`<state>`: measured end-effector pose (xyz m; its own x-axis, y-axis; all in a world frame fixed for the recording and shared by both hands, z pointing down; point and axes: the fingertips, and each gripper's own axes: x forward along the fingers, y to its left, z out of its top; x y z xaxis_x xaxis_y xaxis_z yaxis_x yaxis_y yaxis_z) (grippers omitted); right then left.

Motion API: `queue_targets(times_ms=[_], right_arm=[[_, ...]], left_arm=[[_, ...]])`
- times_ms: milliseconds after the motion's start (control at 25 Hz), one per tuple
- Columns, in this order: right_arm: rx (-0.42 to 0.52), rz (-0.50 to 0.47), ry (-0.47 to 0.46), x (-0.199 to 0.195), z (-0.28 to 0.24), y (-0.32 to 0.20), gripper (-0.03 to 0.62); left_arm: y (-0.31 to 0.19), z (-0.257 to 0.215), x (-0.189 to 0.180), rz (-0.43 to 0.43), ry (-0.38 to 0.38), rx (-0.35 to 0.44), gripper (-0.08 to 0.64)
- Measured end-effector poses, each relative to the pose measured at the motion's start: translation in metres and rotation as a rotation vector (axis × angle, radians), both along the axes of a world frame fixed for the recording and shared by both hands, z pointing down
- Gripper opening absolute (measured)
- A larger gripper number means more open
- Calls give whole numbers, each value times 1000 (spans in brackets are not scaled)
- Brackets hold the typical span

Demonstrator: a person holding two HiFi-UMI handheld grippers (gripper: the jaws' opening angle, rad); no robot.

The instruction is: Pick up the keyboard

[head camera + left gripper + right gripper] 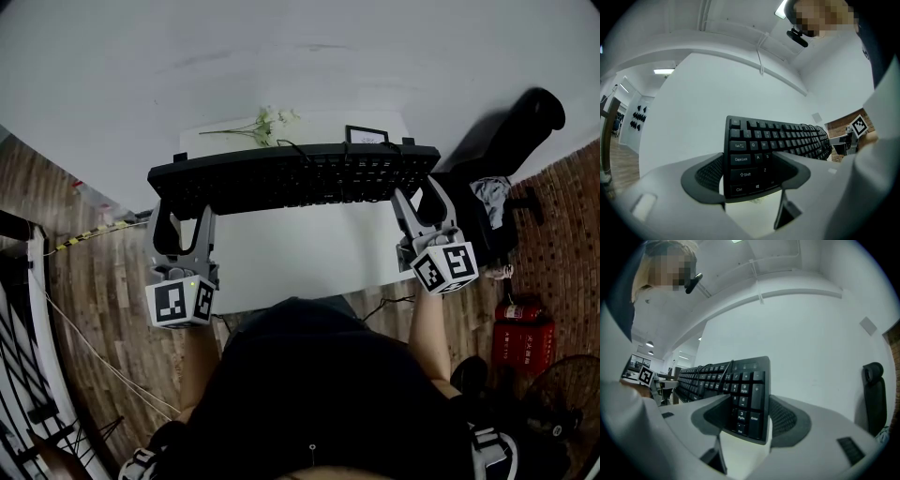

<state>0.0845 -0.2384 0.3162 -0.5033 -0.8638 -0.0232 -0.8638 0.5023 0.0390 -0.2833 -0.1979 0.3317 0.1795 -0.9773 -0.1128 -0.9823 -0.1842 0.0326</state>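
A long black keyboard (292, 176) hangs in the air above the white table (309, 253), held level by both ends. My left gripper (180, 208) is shut on its left end; in the left gripper view the Ctrl and Shift corner of the keyboard (754, 157) sits clamped between the dark pads (705, 174). My right gripper (417, 202) is shut on the right end; the right gripper view shows the number-pad end of the keyboard (747, 392) pinched between its pads (785, 420). A thin cable (723, 373) lies over the keys.
A sprig of white flowers (267, 125) and a small framed card (367, 137) lie at the table's far edge. A black office chair (506, 141) stands to the right, with a red fire extinguisher (521, 328) and a fan (562, 403) on the wooden floor.
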Motion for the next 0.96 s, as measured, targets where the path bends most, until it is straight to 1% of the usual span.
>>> queue_targets(times_ms=[240,520,720,960], right_arm=[[-13,8,-15,2,3,-1,258],[-30,19,14,-1,1,0,258],[-48,33,2,4,4,2,258],[-51,37,7,-3,5,-2,258]], left_arm=[[-2,-3,0,5,-14,-3,330],[-4,4,-1,12,13,-30,330],[-5,1,1,20,4,-46,330],[-10,4,-6,18,11,-47,331]])
